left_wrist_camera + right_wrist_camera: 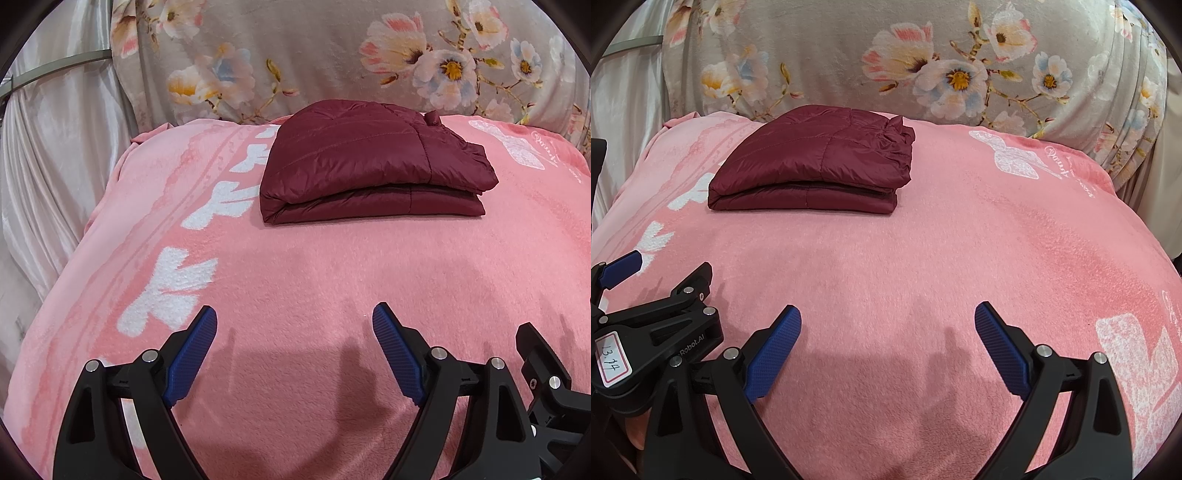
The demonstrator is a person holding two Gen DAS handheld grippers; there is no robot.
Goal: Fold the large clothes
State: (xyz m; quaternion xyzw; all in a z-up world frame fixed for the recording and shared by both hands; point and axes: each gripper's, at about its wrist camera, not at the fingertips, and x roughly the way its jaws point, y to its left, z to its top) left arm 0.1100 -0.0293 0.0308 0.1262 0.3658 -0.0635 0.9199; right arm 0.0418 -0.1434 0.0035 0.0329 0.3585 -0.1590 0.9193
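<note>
A dark red quilted jacket (373, 166) lies folded into a compact stack on the pink blanket (295, 266), toward the far side. It also shows in the right wrist view (816, 166), left of centre. My left gripper (294, 317) is open and empty, held above the blanket well short of the jacket. My right gripper (888, 314) is open and empty too, beside the left one. The left gripper's body shows at the lower left of the right wrist view (665, 321).
A grey floral blanket (332, 55) rises behind the pink one. Pale satin curtain fabric (48, 147) hangs at the left. The pink blanket has white prints along its left (173, 288) and right (1137, 369) parts.
</note>
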